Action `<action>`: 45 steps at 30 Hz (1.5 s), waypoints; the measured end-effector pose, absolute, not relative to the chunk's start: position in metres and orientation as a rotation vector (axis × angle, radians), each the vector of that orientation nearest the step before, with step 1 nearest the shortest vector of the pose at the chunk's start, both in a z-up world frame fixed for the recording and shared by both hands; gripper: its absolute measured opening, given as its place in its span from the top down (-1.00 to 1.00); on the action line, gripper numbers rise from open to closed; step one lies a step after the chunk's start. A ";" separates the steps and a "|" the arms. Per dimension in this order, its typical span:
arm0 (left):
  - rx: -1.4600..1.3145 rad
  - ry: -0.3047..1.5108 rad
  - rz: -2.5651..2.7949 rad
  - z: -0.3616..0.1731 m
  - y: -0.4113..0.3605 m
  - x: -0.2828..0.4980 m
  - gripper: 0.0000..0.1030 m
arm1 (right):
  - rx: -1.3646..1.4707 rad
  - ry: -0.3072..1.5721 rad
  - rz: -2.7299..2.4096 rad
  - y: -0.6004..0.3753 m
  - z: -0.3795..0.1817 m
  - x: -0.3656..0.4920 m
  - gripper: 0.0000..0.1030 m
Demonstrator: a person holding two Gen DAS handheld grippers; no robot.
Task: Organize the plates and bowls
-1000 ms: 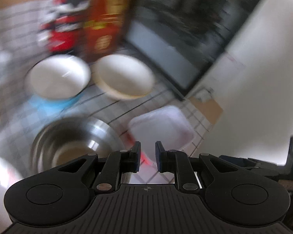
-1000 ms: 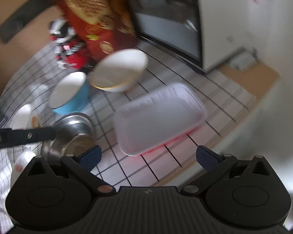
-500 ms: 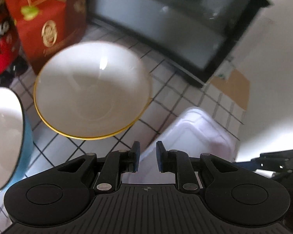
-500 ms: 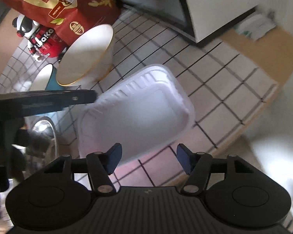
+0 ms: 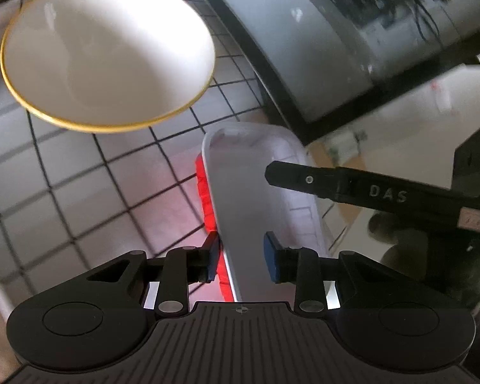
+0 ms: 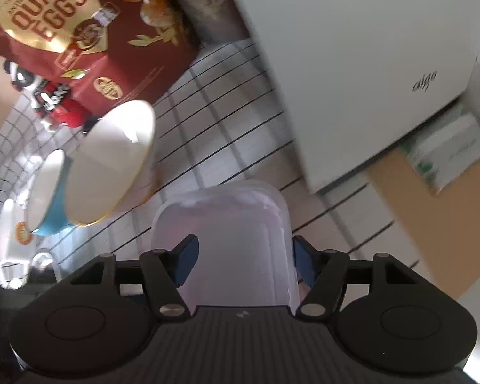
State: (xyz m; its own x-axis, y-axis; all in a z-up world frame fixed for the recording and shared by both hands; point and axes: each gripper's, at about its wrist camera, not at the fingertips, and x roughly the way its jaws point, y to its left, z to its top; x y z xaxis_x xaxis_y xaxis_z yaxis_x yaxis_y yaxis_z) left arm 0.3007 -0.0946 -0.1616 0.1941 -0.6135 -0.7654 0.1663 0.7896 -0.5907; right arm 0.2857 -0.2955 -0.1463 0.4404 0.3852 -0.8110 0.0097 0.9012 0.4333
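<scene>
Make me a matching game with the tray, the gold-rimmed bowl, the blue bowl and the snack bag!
Things:
1. tray
2. gold-rimmed bowl
3. blue bowl
4. snack bag

Clues:
A. dark red, with "QUAIL EGGS" on it
B. white inside, beside the gold-rimmed bowl
C. between the jaws of the right gripper
D. empty, on the tiled top in front of the bag

Pairs: 1-C, 2-D, 3-B, 4-A
</scene>
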 end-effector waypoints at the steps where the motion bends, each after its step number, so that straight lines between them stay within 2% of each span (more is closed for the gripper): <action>1: -0.461 1.259 -0.558 -0.164 -0.094 0.301 0.35 | 0.396 1.095 0.240 -0.297 -0.147 0.288 -0.27; 5: -0.530 1.228 -0.548 -0.162 -0.093 0.297 0.35 | 0.340 1.042 0.217 -0.300 -0.146 0.286 -0.29; 8: -0.511 1.218 -0.571 -0.150 -0.087 0.289 0.36 | 0.251 0.960 0.169 -0.297 -0.136 0.271 -0.45; 11: -0.501 1.191 -0.601 -0.128 -0.074 0.272 0.36 | 0.137 0.888 0.140 -0.288 -0.121 0.252 -0.49; 18: -0.481 0.952 -0.478 -0.048 0.024 0.209 0.36 | 0.088 0.736 0.237 -0.248 -0.072 0.225 -0.71; 21: -0.396 0.852 -0.202 -0.040 0.078 0.191 0.36 | 0.125 0.761 0.368 -0.207 -0.075 0.228 -0.81; 27: -0.372 0.913 0.059 -0.080 0.138 0.178 0.36 | 0.064 0.920 0.543 -0.118 -0.109 0.228 -0.81; 29: -0.369 0.945 0.064 -0.095 0.143 0.179 0.36 | 0.118 0.999 0.595 -0.103 -0.119 0.237 -0.73; 33: -0.431 0.952 0.021 -0.108 0.151 0.174 0.33 | 0.186 1.082 0.621 -0.087 -0.130 0.241 -0.25; 35: -0.425 0.960 0.017 -0.111 0.147 0.175 0.33 | 0.206 1.105 0.626 -0.080 -0.133 0.246 -0.12; 45: -0.499 1.094 -0.110 -0.123 0.135 0.151 0.33 | 0.190 1.160 0.642 -0.103 -0.131 0.224 -0.12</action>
State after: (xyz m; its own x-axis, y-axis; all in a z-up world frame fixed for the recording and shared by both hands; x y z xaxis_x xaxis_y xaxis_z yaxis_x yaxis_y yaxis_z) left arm 0.1509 0.1351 -0.1234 0.4654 -0.3261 -0.8228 -0.1564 0.8847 -0.4391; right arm 0.2241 -0.1026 -0.1313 0.2444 0.5615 -0.7905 -0.3720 0.8072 0.4583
